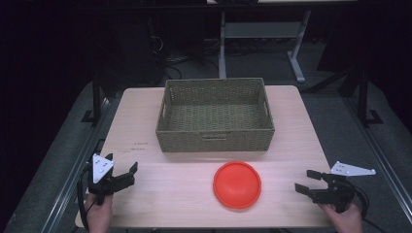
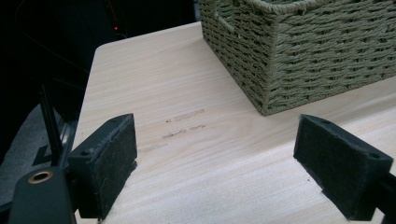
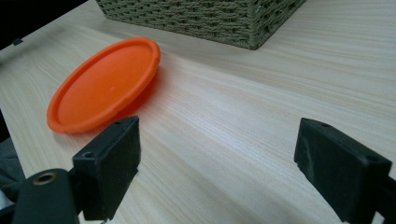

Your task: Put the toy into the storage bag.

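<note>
The fingers (image 3: 343, 170) of the right gripper (image 1: 311, 182) stand wide apart with nothing between them but bare wood; those of the left gripper (image 1: 121, 172) are spread just as wide and hold nothing either — each pair hovers low over its own near corner of the tabletop (image 1: 145, 194).

Outward from the right gripper lies the orange disc (image 1: 237, 184), flat on the wood, near the front edge and a little to the right of the middle; in the right gripper view the orange disc (image 3: 105, 84) sits ahead and to the left of the open fingers, near them but not touching. It is the closest thing to either gripper, so it looks to be the piece in hand; the left gripper faces plain wood and a corner of the basket (image 2: 299, 51).

Just behind the disc stands the woven basket (image 1: 214, 141), its inside showing nothing but weave.

As I judge it, the work has hardly begun — the disc is untouched on the tabletop; reaching, gripping its rim, lifting it over the near wall and setting it inside all remain, if the basket is indeed its destination.
</note>
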